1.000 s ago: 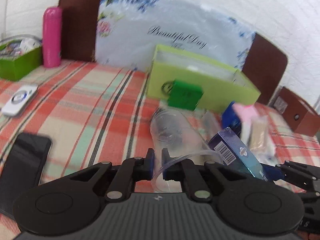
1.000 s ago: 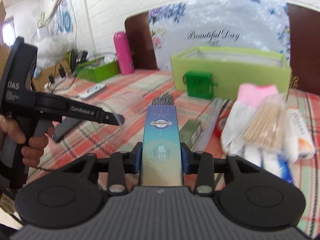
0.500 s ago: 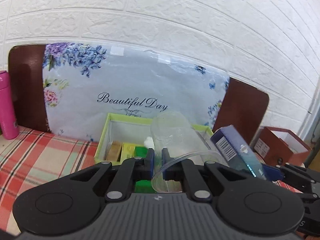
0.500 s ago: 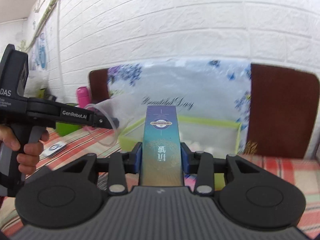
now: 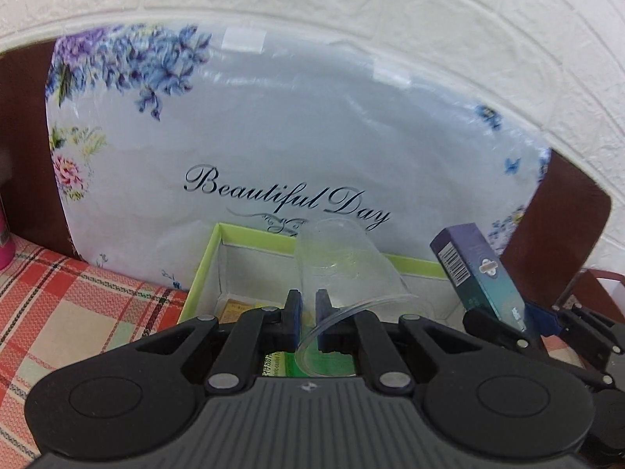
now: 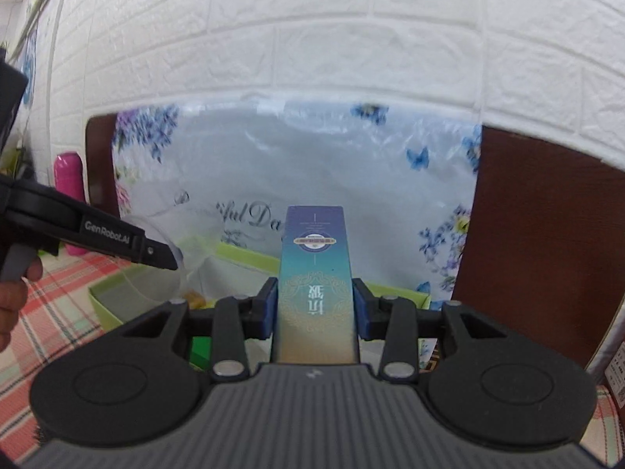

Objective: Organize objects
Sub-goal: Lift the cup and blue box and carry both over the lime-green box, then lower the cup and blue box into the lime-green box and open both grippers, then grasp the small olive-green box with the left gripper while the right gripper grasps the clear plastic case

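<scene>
The left gripper (image 5: pixel 308 314) has its jaws drawn narrow, pinching the thin rim of a clear plastic cup (image 5: pixel 343 269) that lies tilted on its side above the open lime-green cardboard box (image 5: pixel 203 265). The cup's near rim drops behind the gripper body, and its see-through wall is hard to trace against the pale box lining. The right gripper (image 6: pixel 315 308) has its jaws clamped on the flanks of a tall blue-and-teal gradient carton (image 6: pixel 315 273), held upright over the same box; the carton's lower end is hidden behind the gripper body. In the left wrist view that carton leans in at the right edge with a barcode on its upper end. Most of the box interior is blocked by both grippers; only scraps of yellow and green contents peek through, too small to name. A floral "Beautiful Day" plastic-wrapped panel (image 5: pixel 273 136) stands behind the box. The red plaid-clothed surface (image 5: pixel 70 305) shows at left, and a pink bottle (image 6: pixel 69 203) stands far left, partly behind the left gripper.
</scene>
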{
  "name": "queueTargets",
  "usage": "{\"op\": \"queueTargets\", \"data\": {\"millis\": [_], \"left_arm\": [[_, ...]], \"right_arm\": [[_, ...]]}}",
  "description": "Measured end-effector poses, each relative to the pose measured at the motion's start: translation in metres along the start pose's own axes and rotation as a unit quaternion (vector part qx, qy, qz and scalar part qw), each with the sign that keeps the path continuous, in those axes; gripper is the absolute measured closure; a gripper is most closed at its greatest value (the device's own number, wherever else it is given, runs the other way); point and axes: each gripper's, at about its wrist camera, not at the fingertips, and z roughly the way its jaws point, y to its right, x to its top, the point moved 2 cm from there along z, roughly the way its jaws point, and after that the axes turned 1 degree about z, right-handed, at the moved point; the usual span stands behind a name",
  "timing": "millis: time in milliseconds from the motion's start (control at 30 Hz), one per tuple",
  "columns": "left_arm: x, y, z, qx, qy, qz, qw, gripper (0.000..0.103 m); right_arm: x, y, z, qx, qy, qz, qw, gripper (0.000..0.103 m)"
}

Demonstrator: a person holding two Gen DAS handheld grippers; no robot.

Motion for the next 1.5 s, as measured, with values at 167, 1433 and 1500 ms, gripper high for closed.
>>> {"op": "queueTargets", "data": {"millis": [167,1433,1500], "left_arm": [[-0.015,-0.006,0.018,-0.016,-0.033,0.008,0.9993,0.030],[-0.189,-0.002,-0.143,-0.005,-0.102,-0.011,0.9947,0.023],[-0.190,0.002,-0.141,-0.016,-0.092,-0.004,0.9957,0.023]], "right_arm": [[-0.019,0.000,0.029,-0.008,-0.045,-0.006,0.999,0.049],[-0.151,-0.070,-0.206,-0.034,-0.046,0.092,0.994,0.000],[-0.160,-0.073,-0.209,-0.029,-0.064,0.104,0.992,0.006]]}}
